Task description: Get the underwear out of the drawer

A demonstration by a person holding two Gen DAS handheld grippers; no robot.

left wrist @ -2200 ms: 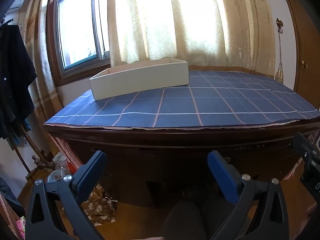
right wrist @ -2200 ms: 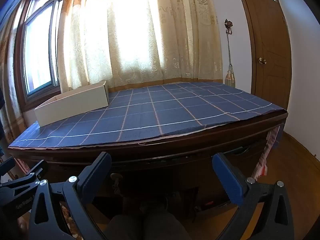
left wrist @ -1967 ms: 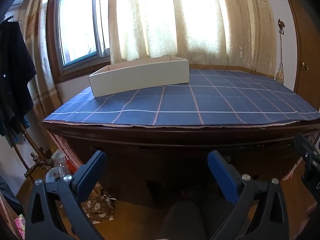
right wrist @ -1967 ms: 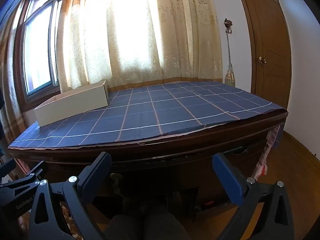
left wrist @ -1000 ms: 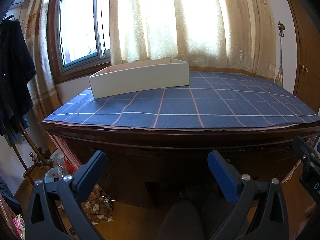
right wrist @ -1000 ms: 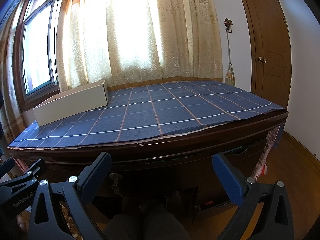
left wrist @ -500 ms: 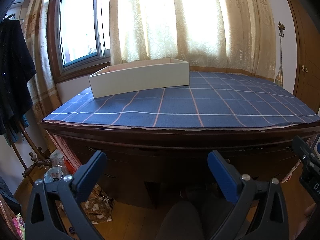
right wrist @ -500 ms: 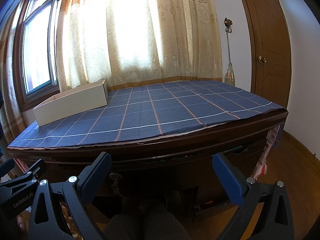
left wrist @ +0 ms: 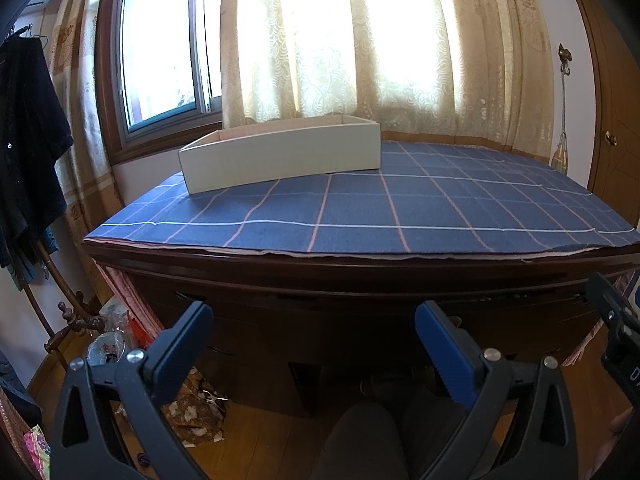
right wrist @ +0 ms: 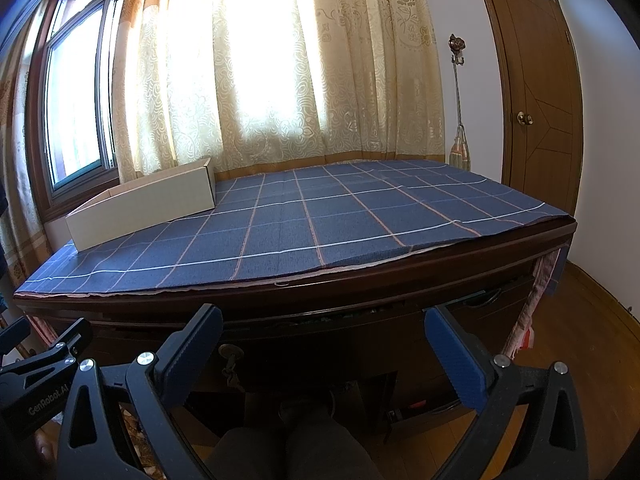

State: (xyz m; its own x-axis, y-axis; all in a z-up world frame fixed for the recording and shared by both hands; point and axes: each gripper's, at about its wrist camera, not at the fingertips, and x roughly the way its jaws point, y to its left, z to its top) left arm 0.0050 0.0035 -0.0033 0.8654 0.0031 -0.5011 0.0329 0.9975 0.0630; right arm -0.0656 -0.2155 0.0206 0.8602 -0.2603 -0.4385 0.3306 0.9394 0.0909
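A dark wooden desk [left wrist: 360, 268] covered with a blue checked cloth [left wrist: 360, 208] stands in front of me. Its drawers sit under the front edge: the middle drawer front [right wrist: 320, 320] shows a thin gap, and a right drawer has a handle [right wrist: 490, 295]. No underwear is visible. My left gripper [left wrist: 312, 328] is open and empty, held in front of the desk below its edge. My right gripper [right wrist: 322, 328] is open and empty at the same height, in front of the middle drawer.
A long white cardboard box [left wrist: 280, 156] lies at the back left of the desk, also in the right wrist view [right wrist: 144, 204]. Curtains [right wrist: 280, 72] and a window are behind. A coat rack with dark clothes [left wrist: 28, 152] stands left, a wooden door [right wrist: 536, 100] right. My knees [right wrist: 288, 440] are below.
Both grippers have stayed almost still, open. The left view has shifted only slightly over the two seconds.
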